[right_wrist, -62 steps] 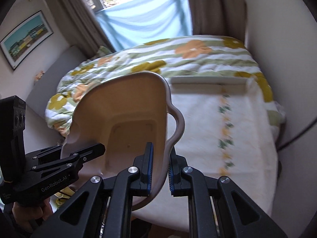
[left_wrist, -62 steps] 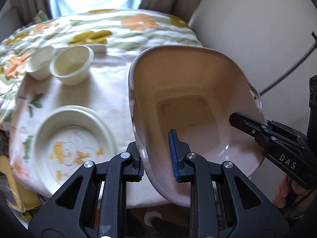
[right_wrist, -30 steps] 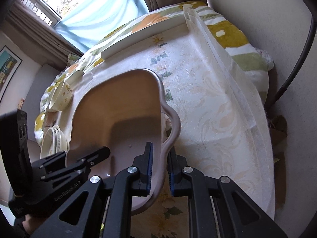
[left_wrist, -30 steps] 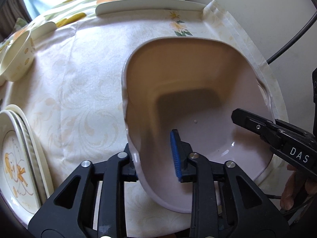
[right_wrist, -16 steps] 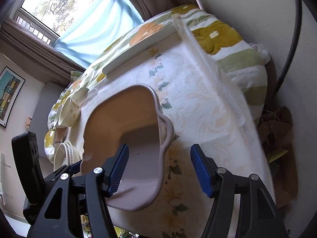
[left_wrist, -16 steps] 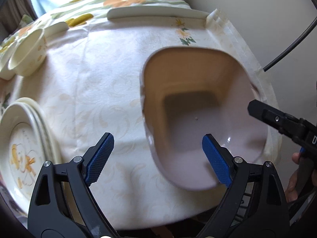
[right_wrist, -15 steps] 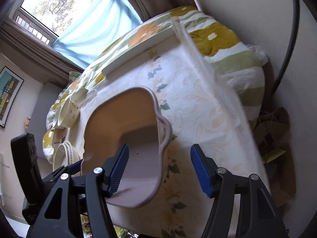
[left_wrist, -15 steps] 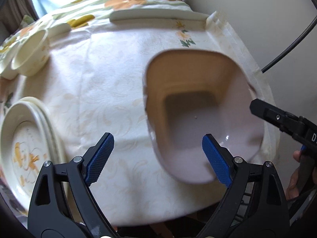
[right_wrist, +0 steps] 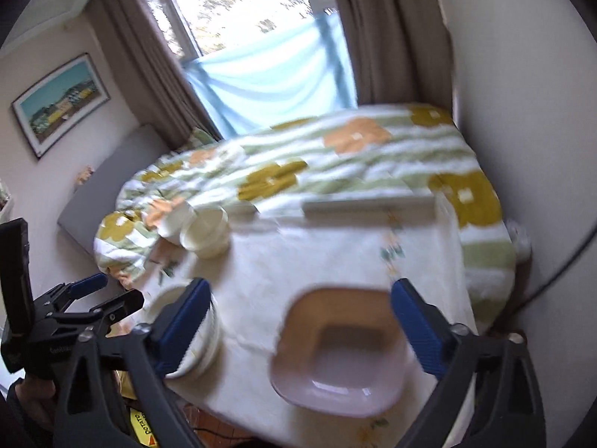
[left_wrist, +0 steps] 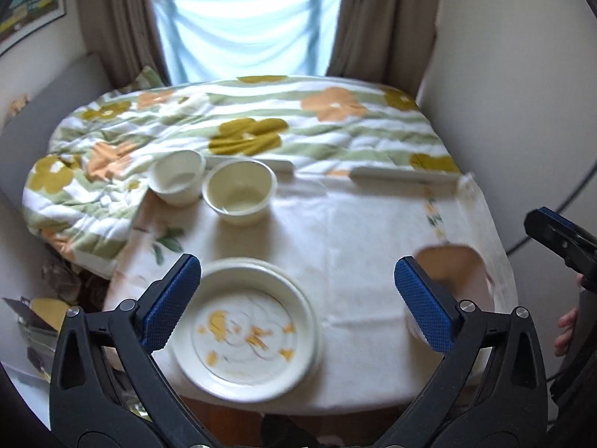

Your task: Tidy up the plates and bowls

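Note:
The large square pinkish bowl (right_wrist: 341,351) sits on the table near its front right corner; in the left wrist view only part of it (left_wrist: 453,267) shows behind my finger. My right gripper (right_wrist: 298,321) is open and empty above and around the bowl, apart from it. My left gripper (left_wrist: 298,304) is open and empty above a stack of round plates with orange print (left_wrist: 242,326). Two small cream bowls (left_wrist: 240,190) (left_wrist: 179,177) stand side by side at the table's back left. The plate stack also shows in the right wrist view (right_wrist: 201,339).
The table has a white cloth with a flower print (left_wrist: 354,231). A flowered quilt (left_wrist: 242,127) lies behind it, with a flat white tray edge (left_wrist: 403,175) at the back. A wall and a black cable (right_wrist: 552,272) are on the right.
Both grippers opened and let go of the pinkish bowl, which now rests on the table. Both then pulled back and up, so the whole table shows.

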`<state>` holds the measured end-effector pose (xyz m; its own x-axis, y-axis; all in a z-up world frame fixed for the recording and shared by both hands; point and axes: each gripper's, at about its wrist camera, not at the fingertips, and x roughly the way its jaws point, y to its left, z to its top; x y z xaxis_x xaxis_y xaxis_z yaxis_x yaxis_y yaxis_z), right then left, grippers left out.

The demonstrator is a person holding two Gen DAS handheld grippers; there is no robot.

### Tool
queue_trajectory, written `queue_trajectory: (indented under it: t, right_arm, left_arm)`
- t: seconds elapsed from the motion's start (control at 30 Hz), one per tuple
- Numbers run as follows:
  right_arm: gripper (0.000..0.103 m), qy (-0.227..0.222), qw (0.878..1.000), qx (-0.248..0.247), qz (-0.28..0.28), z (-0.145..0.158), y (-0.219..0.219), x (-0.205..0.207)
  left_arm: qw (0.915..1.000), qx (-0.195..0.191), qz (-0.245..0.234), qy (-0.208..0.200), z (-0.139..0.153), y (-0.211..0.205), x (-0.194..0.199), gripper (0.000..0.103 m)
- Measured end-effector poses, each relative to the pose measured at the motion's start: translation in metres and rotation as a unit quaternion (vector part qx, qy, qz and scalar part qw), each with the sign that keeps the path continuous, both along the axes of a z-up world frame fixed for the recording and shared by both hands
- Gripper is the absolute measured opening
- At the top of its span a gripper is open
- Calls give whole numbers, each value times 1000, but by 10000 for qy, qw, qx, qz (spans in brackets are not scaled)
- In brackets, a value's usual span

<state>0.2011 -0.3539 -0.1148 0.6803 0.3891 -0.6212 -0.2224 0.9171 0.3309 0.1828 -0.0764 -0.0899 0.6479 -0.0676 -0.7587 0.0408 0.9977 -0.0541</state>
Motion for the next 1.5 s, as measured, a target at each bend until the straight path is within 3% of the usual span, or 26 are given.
queue_trajectory:
  t: [0.13,0.27,0.4,0.57,0.6,0.7,0.87,1.0,1.1,1.23,1.3,1.5]
  right_arm:
    - [99,218,9989,-295,275,12,39,35]
    - [99,289,9986,-392,213,9,73,65]
    - [99,647,9969,-270,365,-8,108,105]
    - [98,1275,9896,-314,583,-50,155,156]
    - [97,1398,9879,-302,603,-60,163,165]
    - [83,1786,9816,-227,636,-90,187,189]
    - [58,2302,9711,-82,620,-133,214,210]
    - [50,2442,9684,-3,500,-150,222,215]
    - [46,2473,9680,45,423,-154,225,218]
    - [30,2495,9676,113,375,-158,230,219]
    - [19,2494,9677,87,370,-159,234,219]
    - [18,2446,9692,53,272,-159,235,221]
  left_arm:
    - [9991,-340,189,141,2,46,30,103]
    - [9973,-462,385,421,-17,82,60,103]
    - [9935,-724,413,776,-44,117,101,103]
    - [9859,-1063,356,1245,-86,145,154,102]
    - [9841,-1111,327,1349,-96,148,164,98]
    - [9766,-1241,138,1753,-128,151,192,70]
    - [9711,-1238,-130,2038,-164,147,219,60]
    - [9686,-1235,-254,2141,-180,144,231,51]
    - [9689,-1211,-309,2137,-186,142,236,40]
    - [9688,-1213,-441,2114,-187,142,238,18]
    - [9695,-1144,-520,2102,-187,140,240,18]
    - [9703,-1123,-569,2066,-185,142,238,18]
